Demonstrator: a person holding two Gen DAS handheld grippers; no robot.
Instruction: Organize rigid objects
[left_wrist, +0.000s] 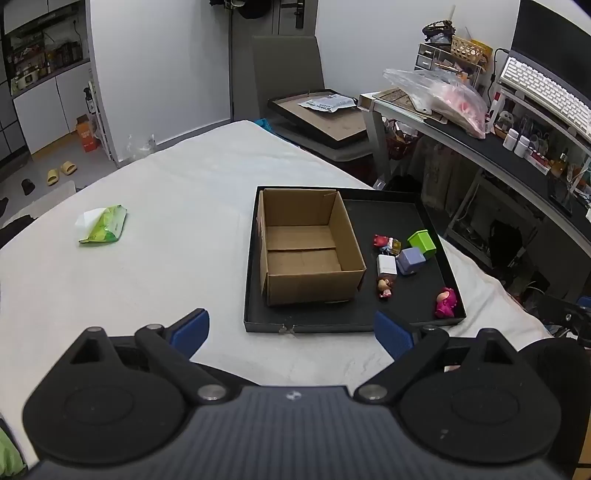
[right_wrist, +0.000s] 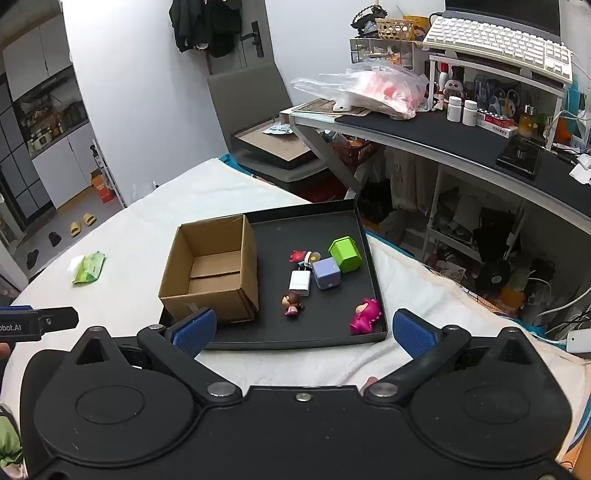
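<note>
Tongs wide before tray

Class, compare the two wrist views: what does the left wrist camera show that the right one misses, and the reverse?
Only the left view shows the left gripper, jaws open. Only the right view shows the right gripper, jaws open, and white bottles on the desk. Both share the empty cardboard box, black tray, pink toy and green packet.

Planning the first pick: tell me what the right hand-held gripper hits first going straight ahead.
Probably the near rim of the black tray, then the brown-haired doll just beyond; depth is uncertain. The right hand-held gripper is open.
</note>
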